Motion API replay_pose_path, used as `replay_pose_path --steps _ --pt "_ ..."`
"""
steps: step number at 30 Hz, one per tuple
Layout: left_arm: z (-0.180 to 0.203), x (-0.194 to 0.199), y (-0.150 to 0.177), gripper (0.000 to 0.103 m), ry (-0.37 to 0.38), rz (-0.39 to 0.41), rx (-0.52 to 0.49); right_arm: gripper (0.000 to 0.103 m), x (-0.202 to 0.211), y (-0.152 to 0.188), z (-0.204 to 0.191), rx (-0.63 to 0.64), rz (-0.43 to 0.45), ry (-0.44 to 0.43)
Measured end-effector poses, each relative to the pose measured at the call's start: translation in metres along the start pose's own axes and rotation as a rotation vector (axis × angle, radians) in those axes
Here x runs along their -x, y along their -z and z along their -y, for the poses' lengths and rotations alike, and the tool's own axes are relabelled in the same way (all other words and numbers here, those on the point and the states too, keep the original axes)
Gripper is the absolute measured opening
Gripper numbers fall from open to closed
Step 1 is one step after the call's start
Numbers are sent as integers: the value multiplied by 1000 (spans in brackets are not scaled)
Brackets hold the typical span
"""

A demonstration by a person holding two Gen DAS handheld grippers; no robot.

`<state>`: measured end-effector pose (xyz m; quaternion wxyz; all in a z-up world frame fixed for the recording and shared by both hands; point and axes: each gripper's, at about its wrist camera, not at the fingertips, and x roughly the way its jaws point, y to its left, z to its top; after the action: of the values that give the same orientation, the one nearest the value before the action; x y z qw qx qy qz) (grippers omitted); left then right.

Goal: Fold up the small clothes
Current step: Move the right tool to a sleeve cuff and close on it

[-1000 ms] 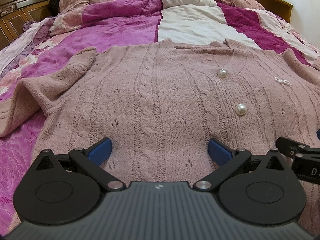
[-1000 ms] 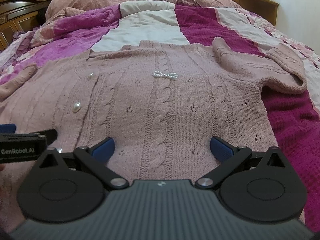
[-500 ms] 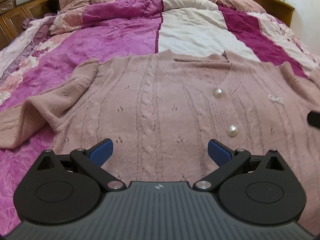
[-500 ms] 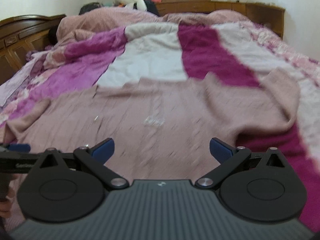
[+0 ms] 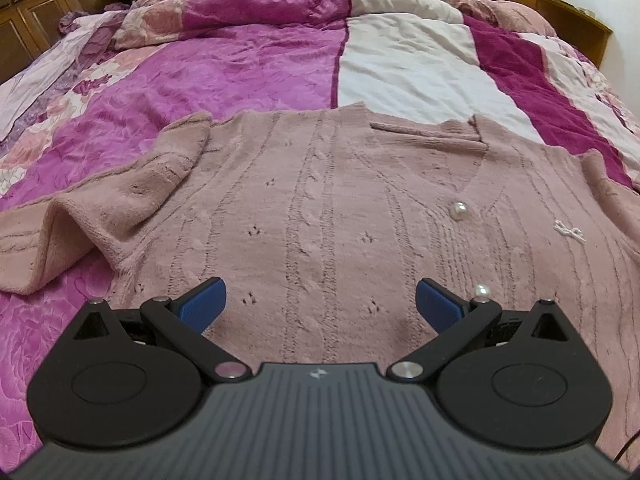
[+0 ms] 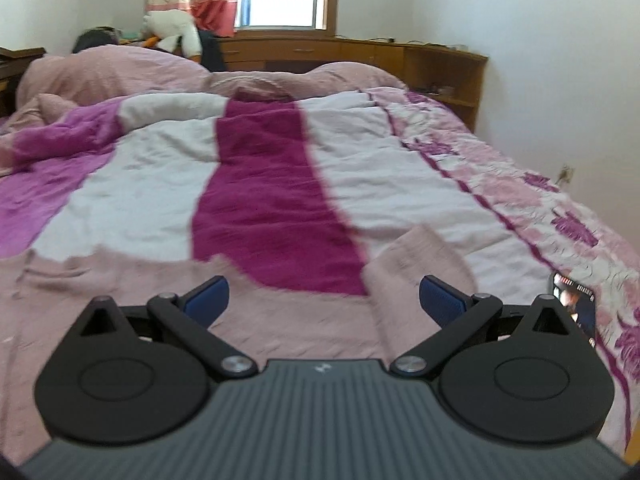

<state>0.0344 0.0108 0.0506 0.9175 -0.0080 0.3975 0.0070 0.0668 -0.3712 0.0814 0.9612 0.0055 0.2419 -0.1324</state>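
A dusty-pink cable-knit cardigan point(image 5: 328, 216) with pearl buttons lies flat, front up, on the bed. Its left sleeve point(image 5: 104, 208) is bent and rumpled off to the left. My left gripper point(image 5: 318, 304) hovers open above the cardigan's lower body, nothing between its blue pads. In the right wrist view, which is blurred, the cardigan's upper edge point(image 6: 120, 280) and its right sleeve point(image 6: 416, 268) fill the foreground. My right gripper point(image 6: 322, 300) is open and empty over the shoulder and sleeve area.
A quilt point(image 5: 248, 56) in magenta, white and floral patches covers the bed. A phone point(image 6: 574, 304) with a lit screen lies on the bed right of the sleeve. Wooden headboard point(image 5: 36, 12) at the left, wooden shelving point(image 6: 440, 64) and a window behind.
Both grippers have lifted and drawn back from the cardigan. The right one has also tilted up and swung right, so the room and the phone have come into sight. Both stayed open.
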Motion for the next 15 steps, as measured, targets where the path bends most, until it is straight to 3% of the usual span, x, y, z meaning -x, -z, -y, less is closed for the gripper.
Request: replay_pose_path --steps 4,9,15 --pt "1 -7 0 103 -19 -8 -2 102 -25 -4 13 -1 -4 43" --pt "2 -21 1 103 -25 -46 13 94 -51 -3 25 25 -35 90" --pt "4 -31 4 103 -44 -56 -1 78 -78 7 37 3 -104 125"
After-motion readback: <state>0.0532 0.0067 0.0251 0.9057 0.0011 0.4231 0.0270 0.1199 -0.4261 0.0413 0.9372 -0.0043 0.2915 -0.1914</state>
